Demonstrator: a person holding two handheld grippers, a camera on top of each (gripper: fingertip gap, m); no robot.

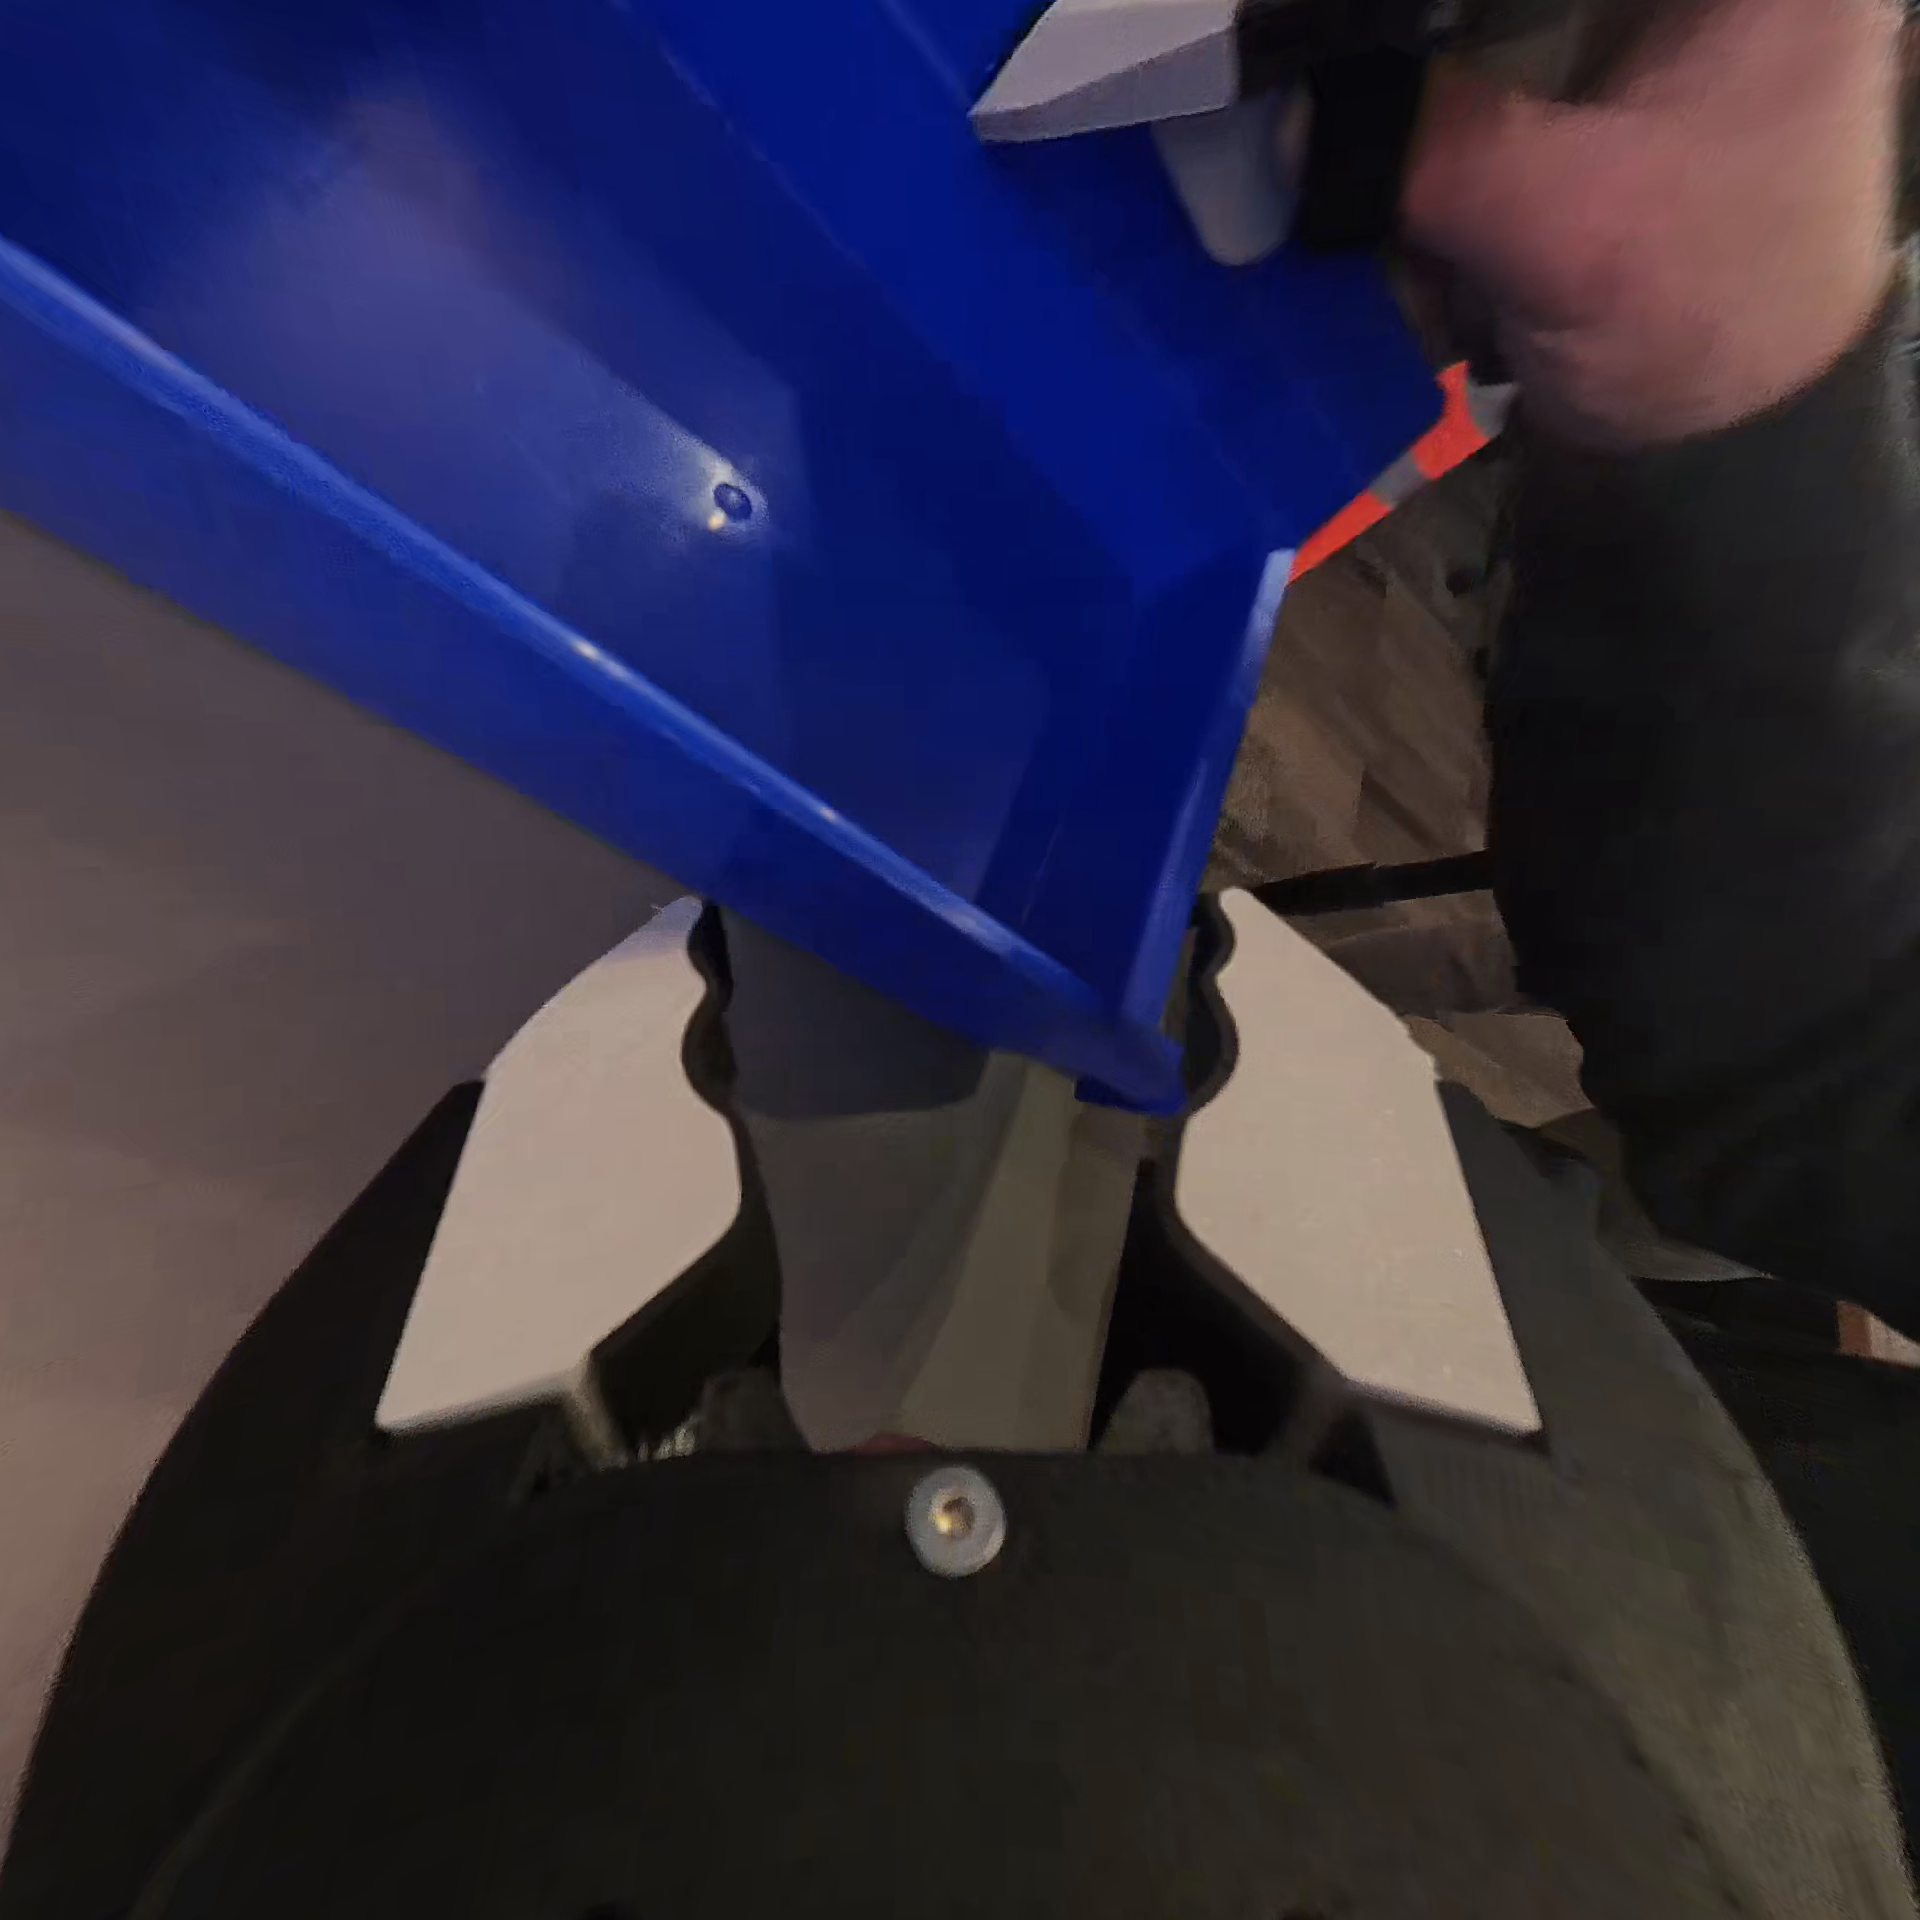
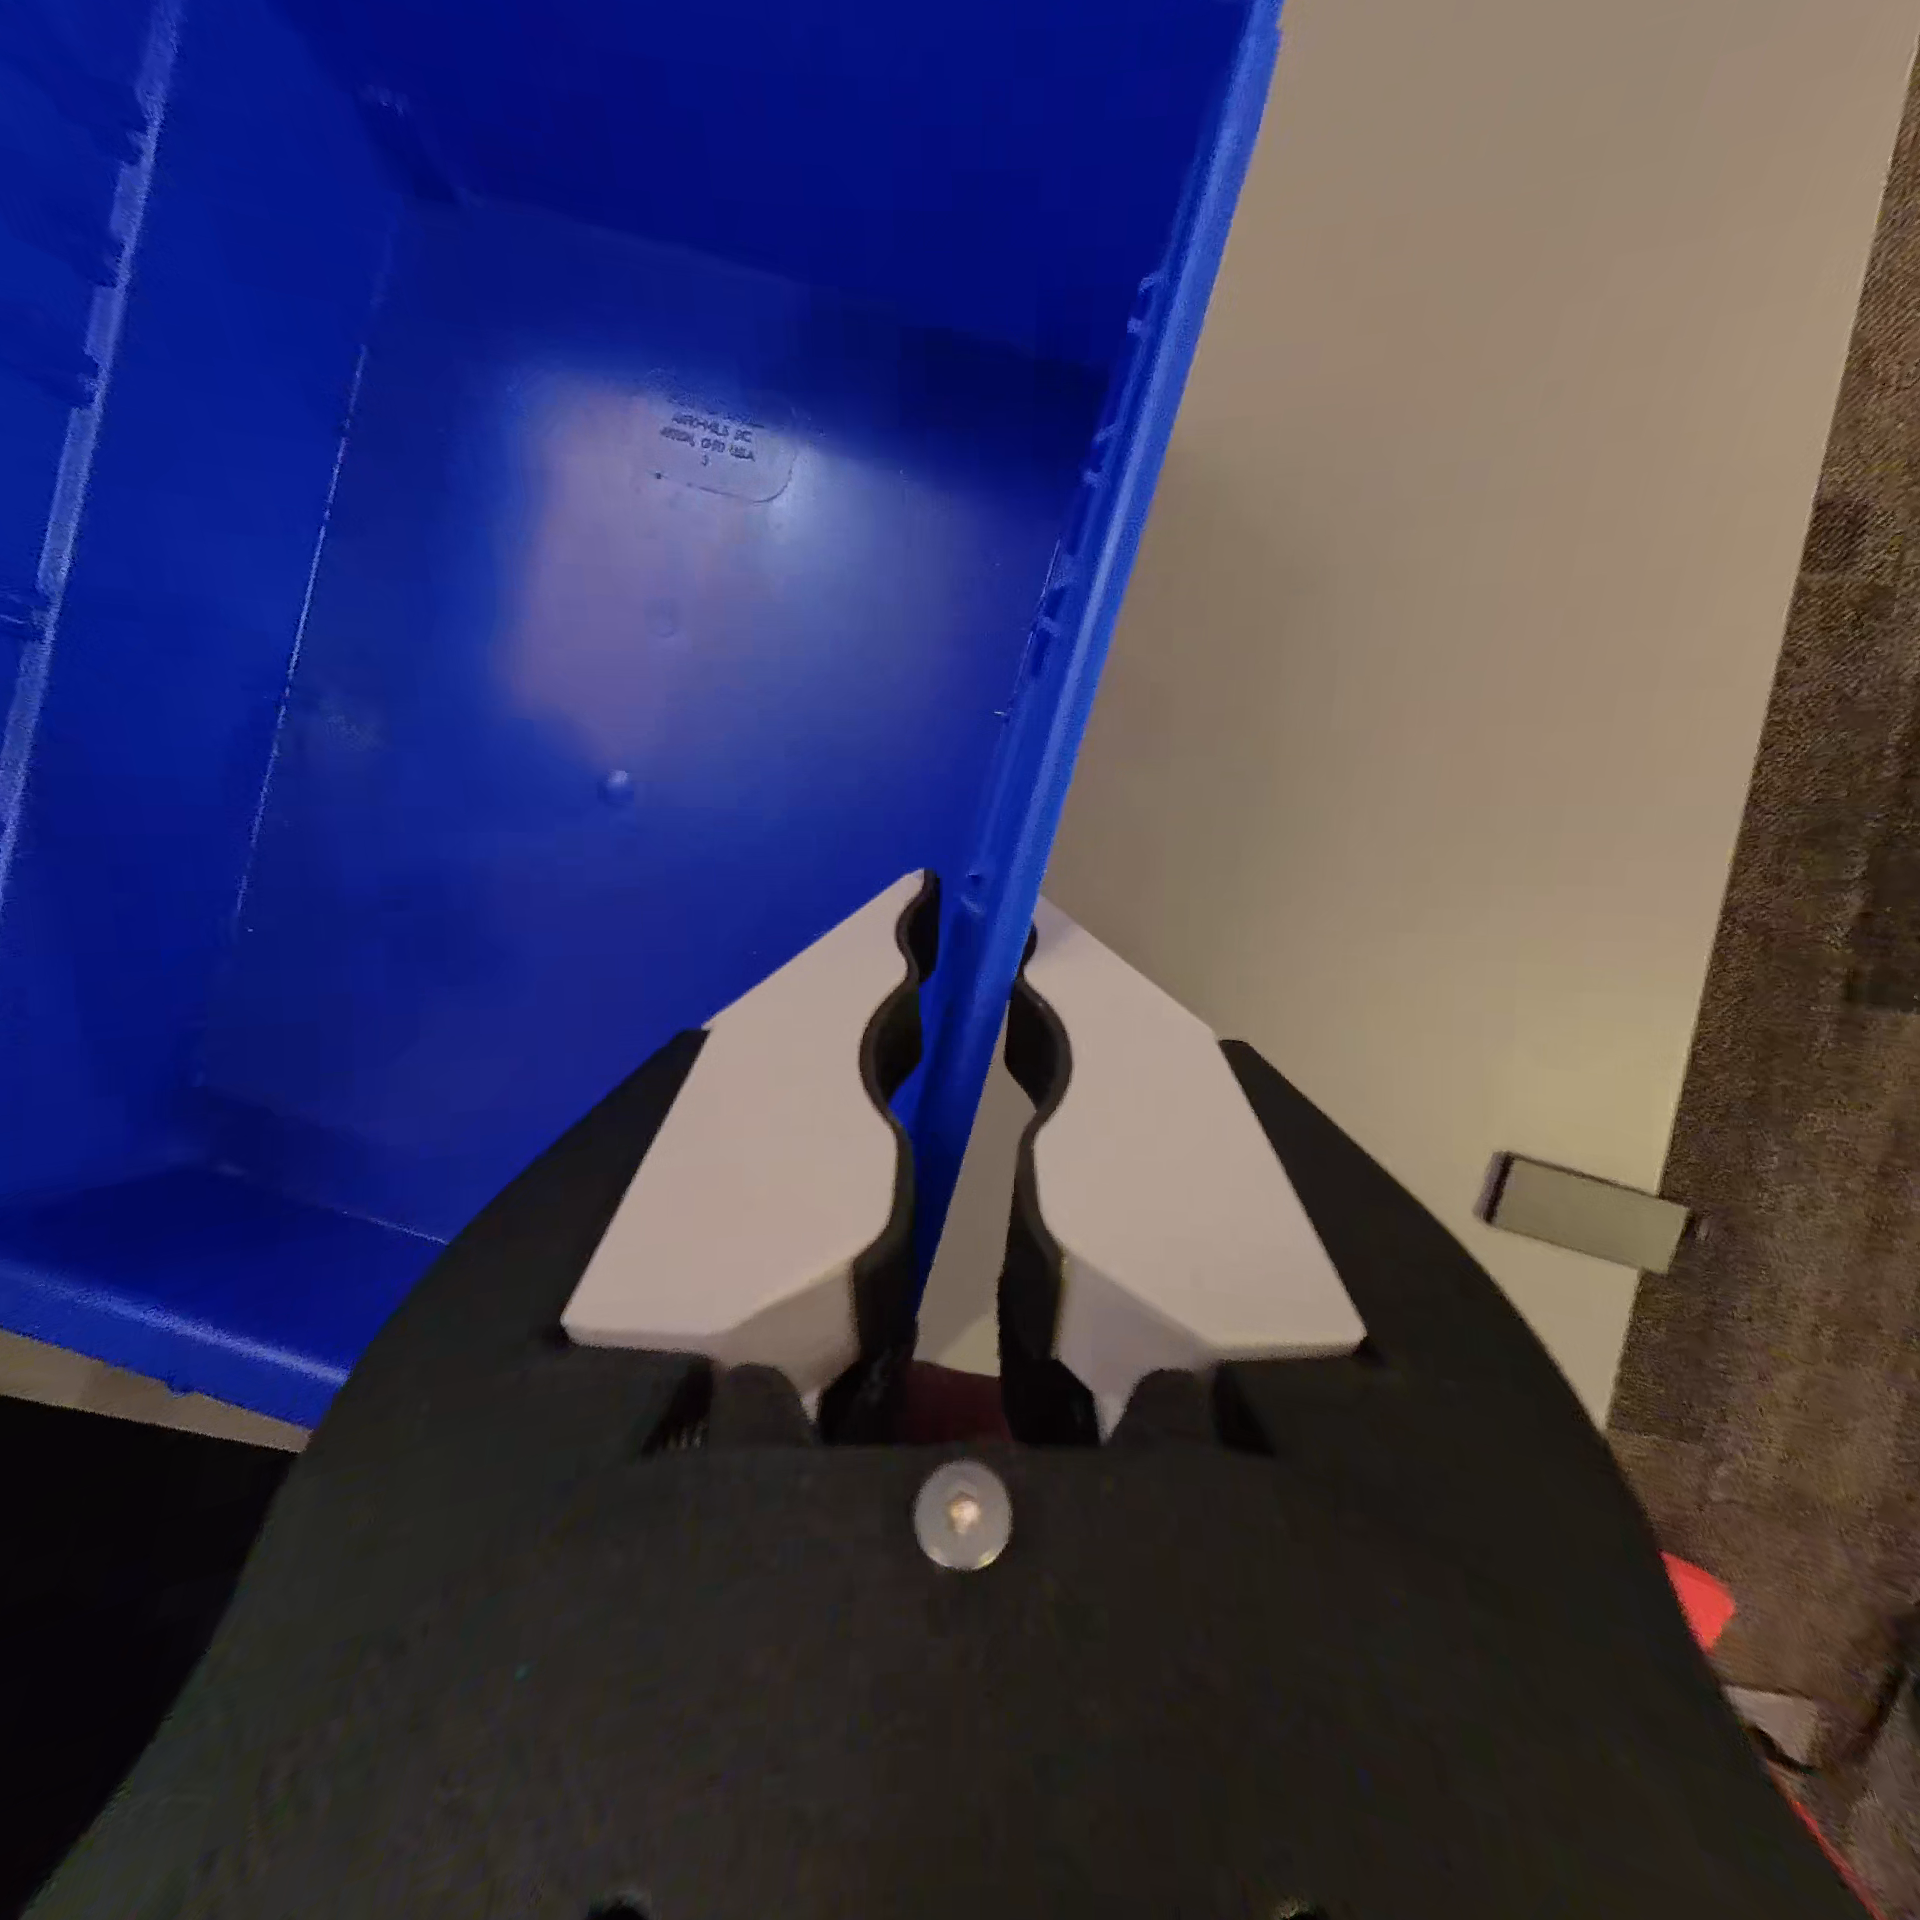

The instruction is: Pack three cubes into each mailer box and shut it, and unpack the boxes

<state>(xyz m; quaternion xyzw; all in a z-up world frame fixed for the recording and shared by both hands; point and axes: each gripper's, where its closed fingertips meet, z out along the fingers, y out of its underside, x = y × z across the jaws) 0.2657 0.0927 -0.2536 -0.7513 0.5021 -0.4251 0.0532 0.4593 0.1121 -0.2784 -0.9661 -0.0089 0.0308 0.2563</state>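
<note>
A blue plastic bin [image 1: 727,416] is lifted and tilted. In the right wrist view its inside [image 2: 623,623] is empty. My right gripper [image 2: 982,914] is shut on the bin's right side wall, one finger inside and one outside. It also shows at the top of the left wrist view [image 1: 1174,114], clamped on the bin's far rim. My left gripper [image 1: 956,987] is open. The bin's lower corner sits between its fingers, against the right finger [image 1: 1210,997], while the left finger stands apart from it. No cubes or mailer boxes are in view.
A pale table top [image 2: 1403,623] lies under the bin, with its edge to the right. Beyond it is dark carpet [image 2: 1818,831], a small grey metal piece [image 2: 1590,1210] and something red [image 2: 1694,1621]. A person in dark clothing [image 1: 1714,779] is close on the right.
</note>
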